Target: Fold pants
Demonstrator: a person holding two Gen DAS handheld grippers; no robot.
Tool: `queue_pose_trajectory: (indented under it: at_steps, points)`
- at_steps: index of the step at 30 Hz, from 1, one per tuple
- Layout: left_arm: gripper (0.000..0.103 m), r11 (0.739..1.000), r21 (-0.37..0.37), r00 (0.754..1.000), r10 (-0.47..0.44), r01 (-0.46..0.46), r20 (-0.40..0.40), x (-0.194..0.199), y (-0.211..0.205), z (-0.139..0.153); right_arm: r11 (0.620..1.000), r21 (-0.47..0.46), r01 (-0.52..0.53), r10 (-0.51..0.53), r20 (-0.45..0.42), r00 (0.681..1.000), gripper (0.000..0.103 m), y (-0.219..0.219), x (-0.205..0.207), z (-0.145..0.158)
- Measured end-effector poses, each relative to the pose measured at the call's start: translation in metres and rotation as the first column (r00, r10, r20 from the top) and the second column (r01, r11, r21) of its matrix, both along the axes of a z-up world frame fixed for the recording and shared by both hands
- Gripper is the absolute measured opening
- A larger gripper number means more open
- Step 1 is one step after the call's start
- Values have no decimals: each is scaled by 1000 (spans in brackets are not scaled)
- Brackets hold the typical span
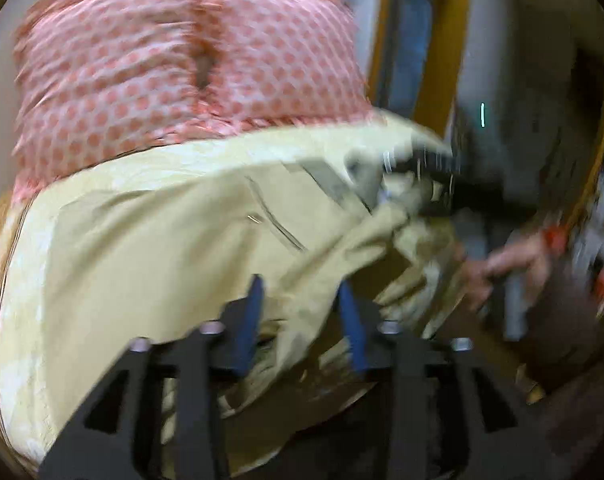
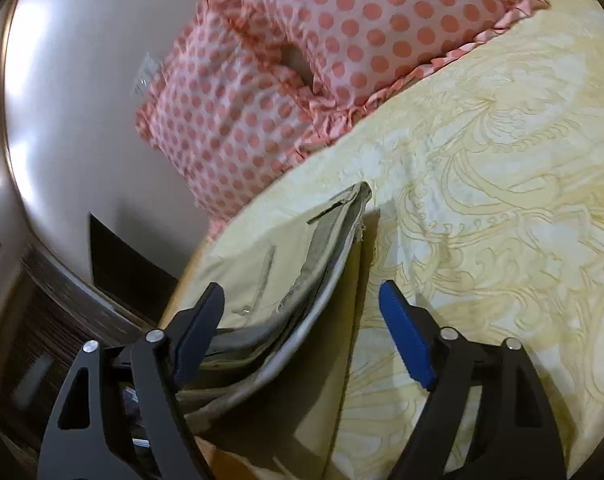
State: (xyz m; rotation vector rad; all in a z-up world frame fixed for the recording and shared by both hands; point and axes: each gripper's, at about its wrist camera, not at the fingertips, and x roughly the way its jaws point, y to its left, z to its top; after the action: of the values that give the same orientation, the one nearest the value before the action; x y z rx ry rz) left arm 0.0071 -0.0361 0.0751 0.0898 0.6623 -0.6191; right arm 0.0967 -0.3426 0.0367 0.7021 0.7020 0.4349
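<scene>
- Pants (image 1: 150, 248), one khaki pair, spread over the centre of the left view on one yellow patterned bedspread (image 2: 502, 160).
- Left gripper (image 1: 302, 312): jaws closed on a bunched fold of pants.
- Right gripper (image 2: 302, 320): jaws wide apart beside the waistband (nothing held).
- Two polka-dot pillows (image 2: 294, 64), upper frame.

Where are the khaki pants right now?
The khaki pants lie on the yellow bedsheet just below the polka-dot pillows, at the left of the right wrist view.
</scene>
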Motion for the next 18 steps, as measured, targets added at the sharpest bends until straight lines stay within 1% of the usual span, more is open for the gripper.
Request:
queue_pose_trajectory:
  at_steps: [1,2,3,4,5,6,7,8,9,10,12,13,14,15,16,17,18]
  points:
    - [57,998,-29,998,54,-53,20,5,17,7,1000,-9,-12,12,-5,1000,64,2,2,-1]
    - [60,988,-41,988,149,-148,45,15,38,15,999,-25,-31,30,-17,999,60,5,6,-2]
    - [61,971,-73,972,232,-229,28,27,61,19,997,-57,-53,51,-35,998,55,11,11,-4]
    - [61,944,-154,957,288,-290,-41,42,87,20,994,-92,-57,55,-29,998,53,15,12,-4]
    - [63,922,-199,943,317,-331,-99,54,103,18,989,-133,-60,58,-20,998,53,21,13,-4]
    - [63,901,-203,921,358,-384,-153,71,120,13,983,-171,-68,66,-19,998,50,27,16,-5]
    - [62,886,-158,895,407,-435,-184,88,130,7,980,-180,-80,77,-22,997,45,31,17,-5]
    - [62,880,-81,872,444,-468,-206,108,138,-4,979,-181,-97,96,-17,995,42,35,18,-3]
    - [62,883,-62,869,442,-465,-224,118,142,-9,975,-193,-106,105,-13,994,39,36,17,-1]
    - [62,889,-44,861,428,-456,-273,131,146,-19,972,-205,-111,110,-15,994,39,37,18,0]
    - [62,900,-53,853,389,-432,-348,148,150,-33,974,-194,-119,113,-43,993,39,35,24,-3]
    - [62,909,-60,853,363,-413,-374,154,148,-37,975,-179,-129,119,-61,991,40,34,28,-7]
    - [67,916,-73,858,339,-395,-385,160,146,-38,978,-161,-134,125,-64,990,40,32,32,-9]
    - [69,924,-79,864,316,-374,-391,160,143,-38,981,-132,-145,135,-77,988,40,30,37,-10]
    - [79,934,-87,870,284,-346,-404,164,140,-38,982,-109,-156,146,-90,985,40,27,41,-12]
    - [81,945,-100,875,242,-310,-420,171,138,-38,981,-92,-171,162,-99,982,39,26,43,-12]
    - [80,950,-105,877,226,-295,-424,176,136,-38,977,-71,-201,193,-101,976,27,25,46,-13]
